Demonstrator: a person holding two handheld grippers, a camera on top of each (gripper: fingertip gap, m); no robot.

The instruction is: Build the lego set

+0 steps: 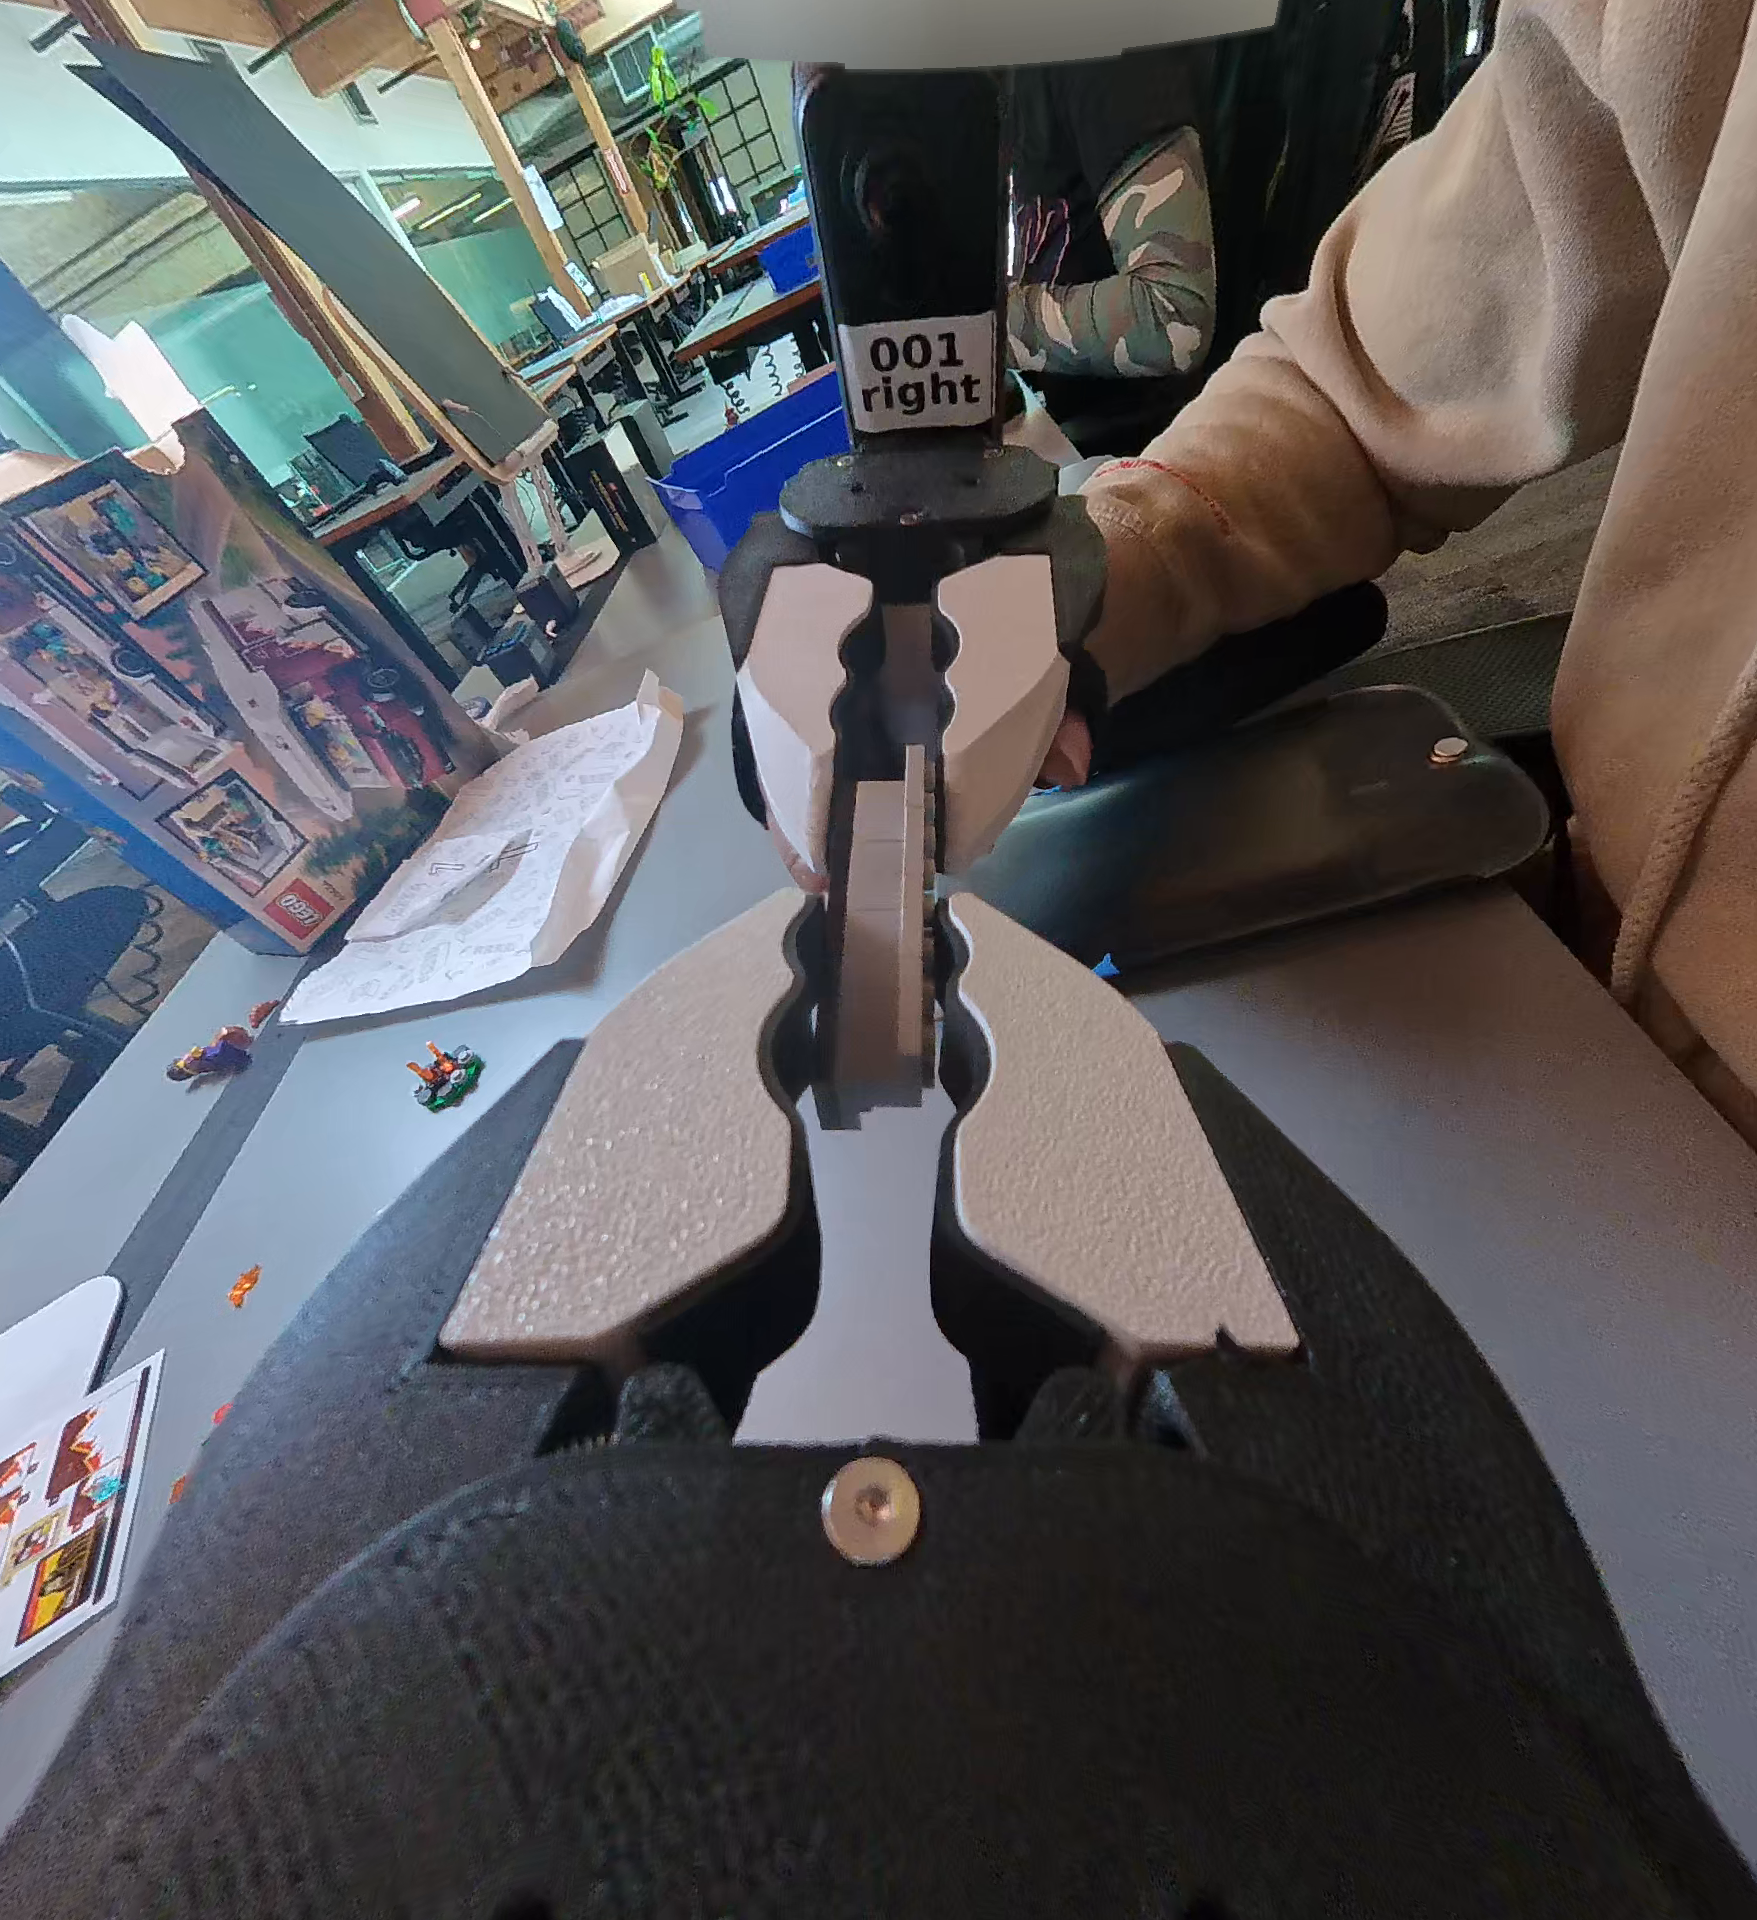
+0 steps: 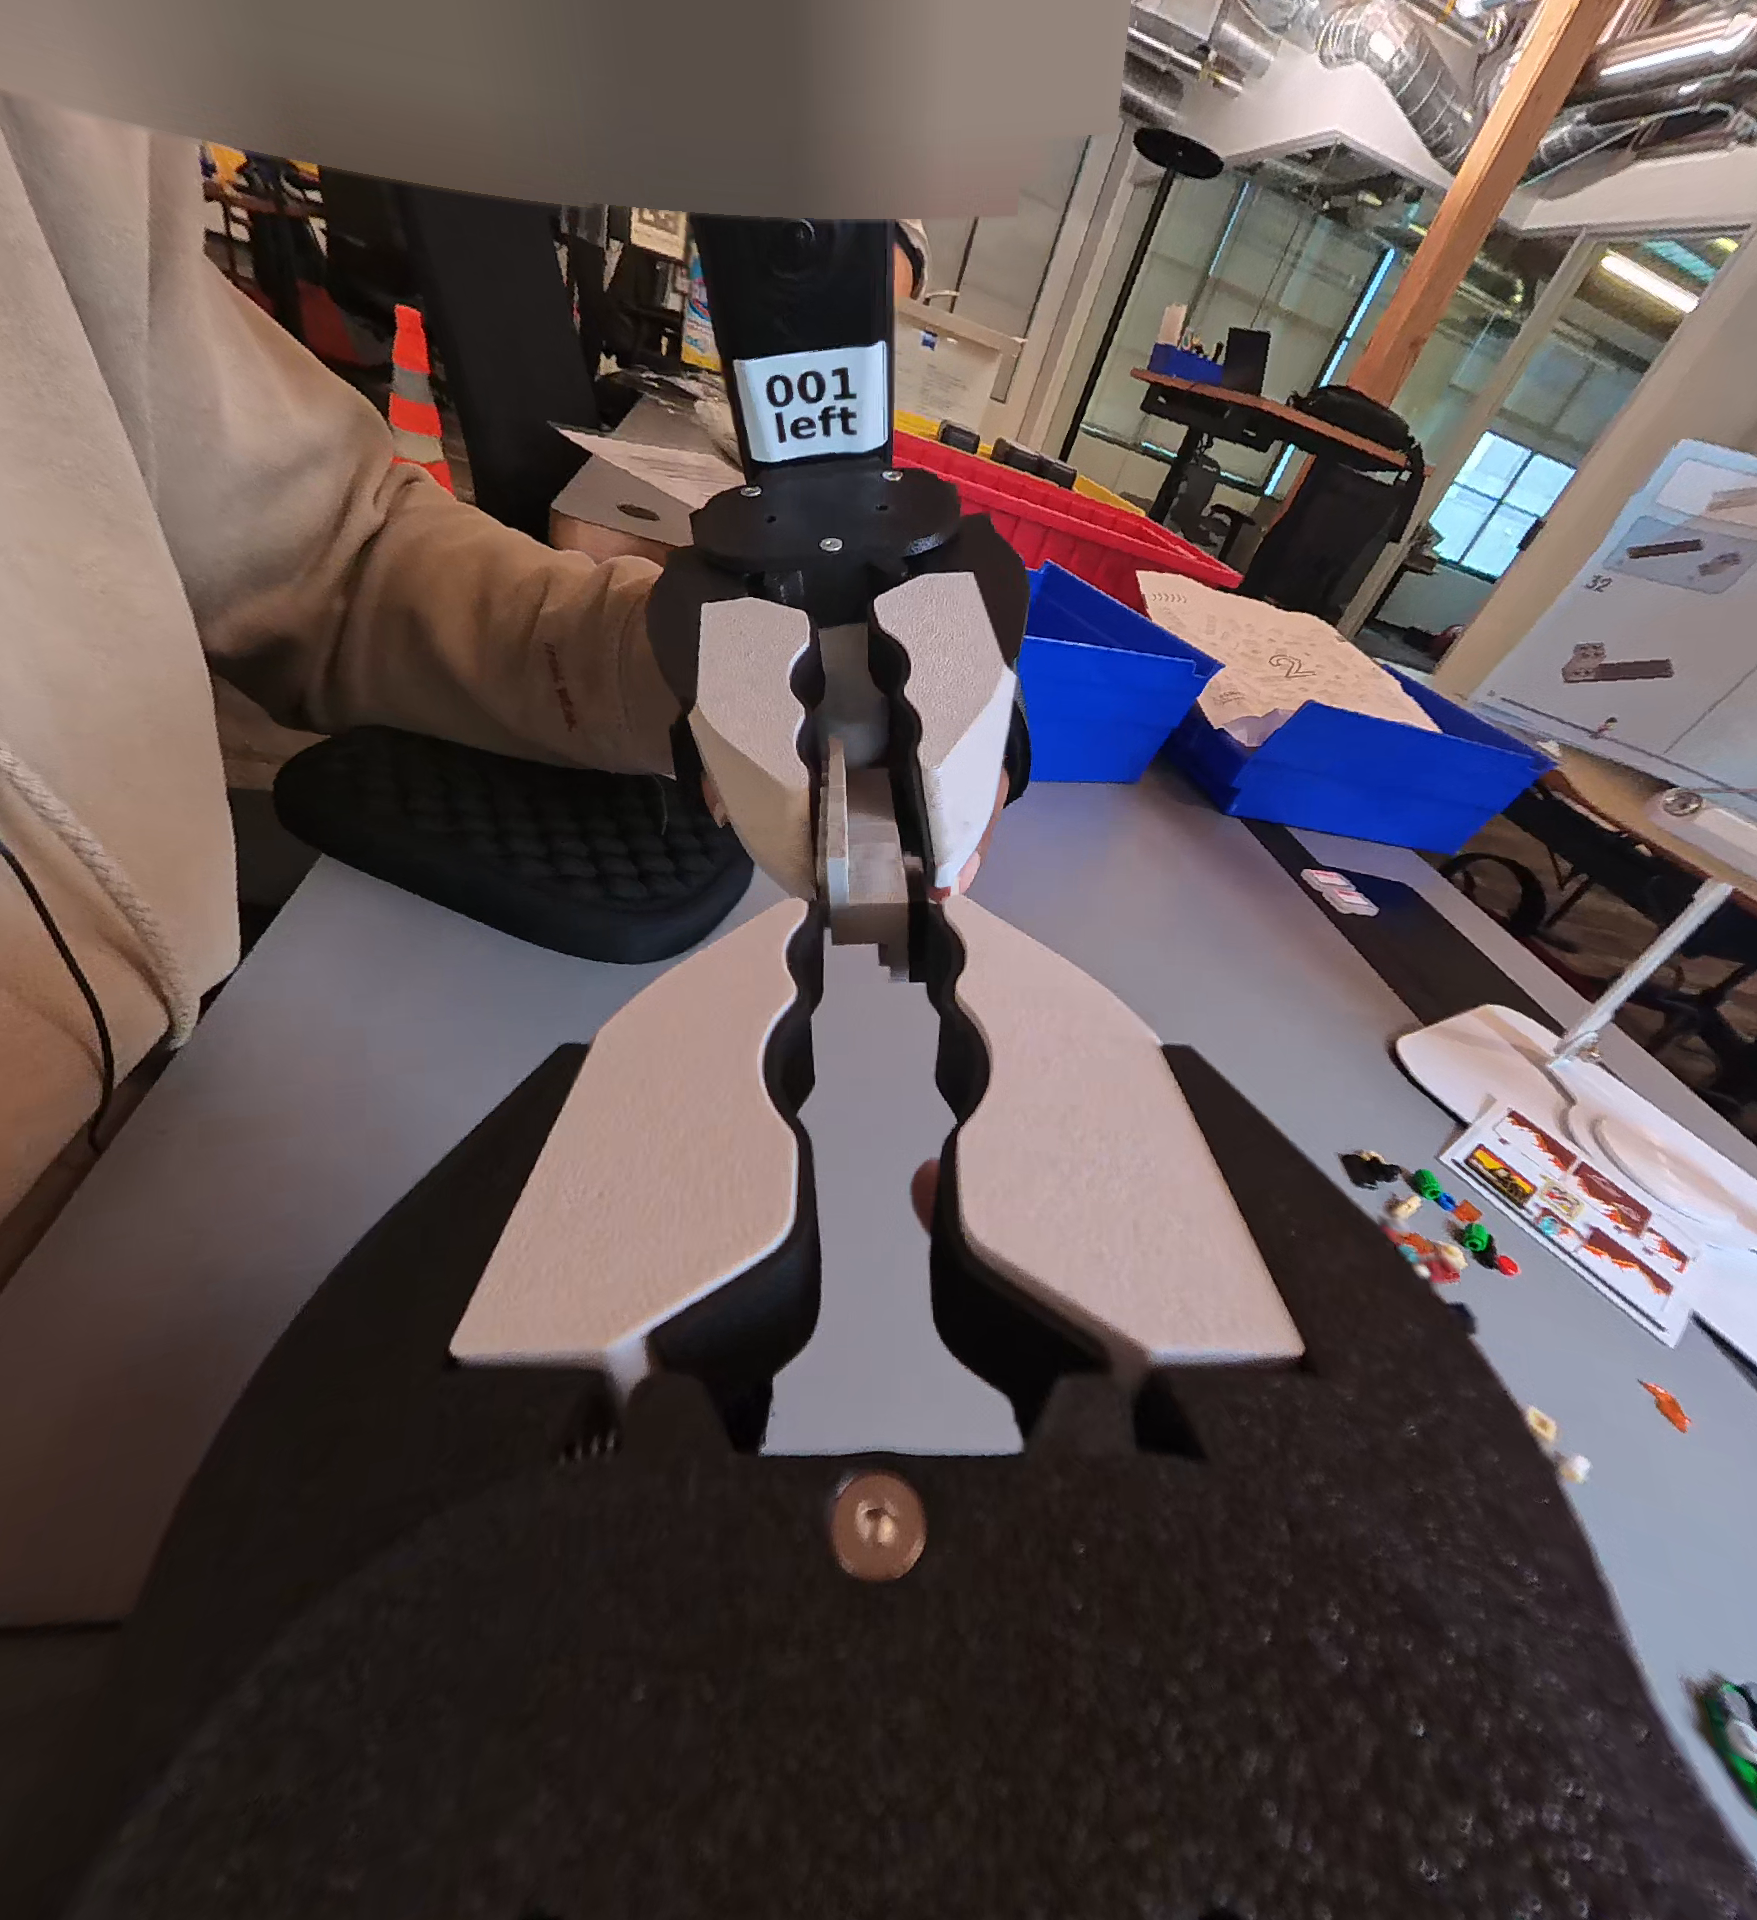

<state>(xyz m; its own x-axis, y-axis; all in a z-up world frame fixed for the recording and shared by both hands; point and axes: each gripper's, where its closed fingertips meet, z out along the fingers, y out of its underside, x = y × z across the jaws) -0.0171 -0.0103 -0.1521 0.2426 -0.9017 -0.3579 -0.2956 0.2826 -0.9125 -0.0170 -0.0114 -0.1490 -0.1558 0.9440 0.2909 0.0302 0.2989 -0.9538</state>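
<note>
Matt tan plastic plate (image 1: 879, 935); pebbled finger pads (image 1: 645, 1174); smooth grey table (image 1: 1373, 1143).

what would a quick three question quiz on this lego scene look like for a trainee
1. True or false: the tan lego piece is lying flat on the table.
2. Which gripper is shut on the piece? A) only the left gripper B) only the right gripper C) both, one at each end
3. Fill in: the bin that holds the crumpled paper bag is ____ in colour.

Key: 1 false, it is held up off the table, between the two grippers; 2 C; 3 blue.
</note>
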